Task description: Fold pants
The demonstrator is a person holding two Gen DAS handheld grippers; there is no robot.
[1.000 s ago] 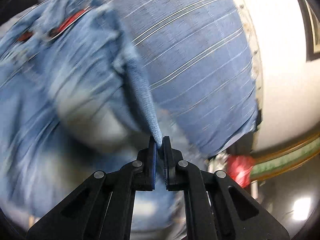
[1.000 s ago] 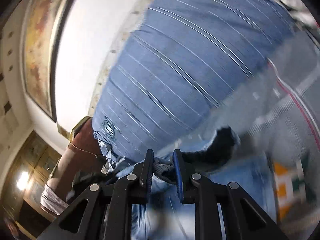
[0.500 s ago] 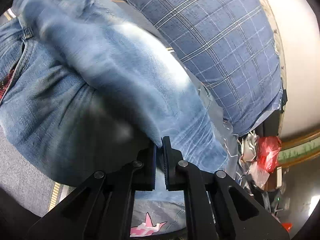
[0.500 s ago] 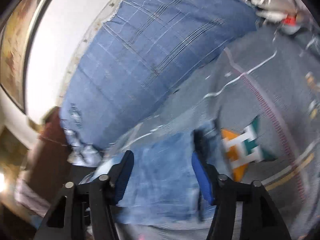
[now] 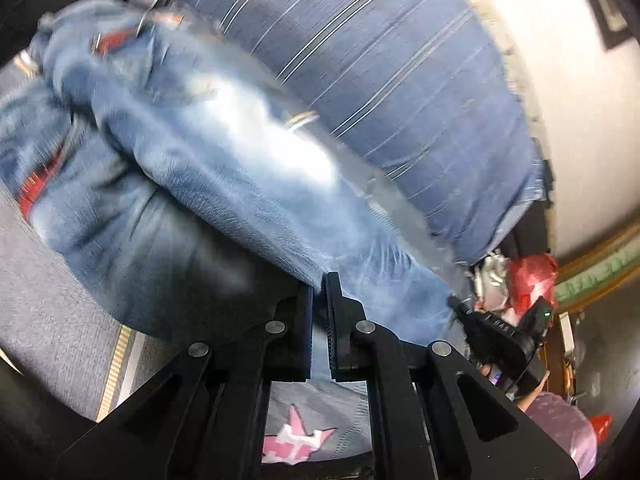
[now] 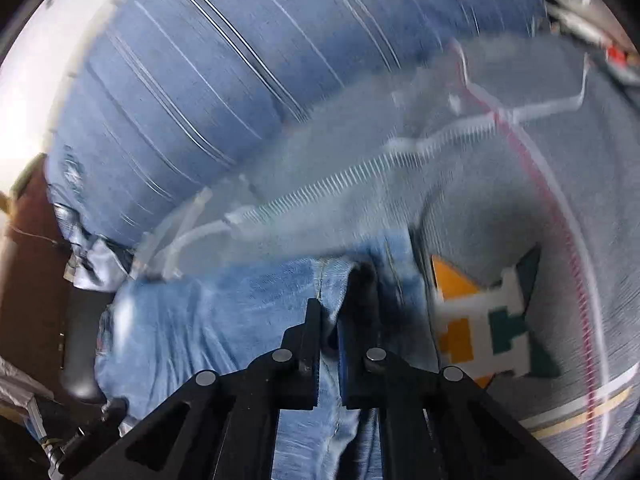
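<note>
Denim fills most of what I see through the left wrist camera: the jeans (image 5: 224,168) hang bunched and blurred ahead of my left gripper (image 5: 319,280), whose fingers (image 5: 306,320) are pinched nearly together on a fold of the fabric at their tips. To the left of those fingers lies a grey bedspread (image 5: 48,320) with a yellow stripe; beyond them rises a blue striped cushion (image 5: 400,80), and to their right I see a red bag (image 5: 532,276) among clutter, plus the other black handle. Below the fingers a pink star print (image 5: 296,438) shows on the grey cloth. On the right wrist camera, my right gripper (image 6: 329,312) has its fingers (image 6: 312,344) closed on a seam edge of the same jeans (image 6: 192,332), which spread flat to the left of and beneath them on the bed. To their right sits an orange, white and green pattern (image 6: 480,328) on the bedspread (image 6: 520,208); the cushion (image 6: 200,80) fills the far side.
</note>
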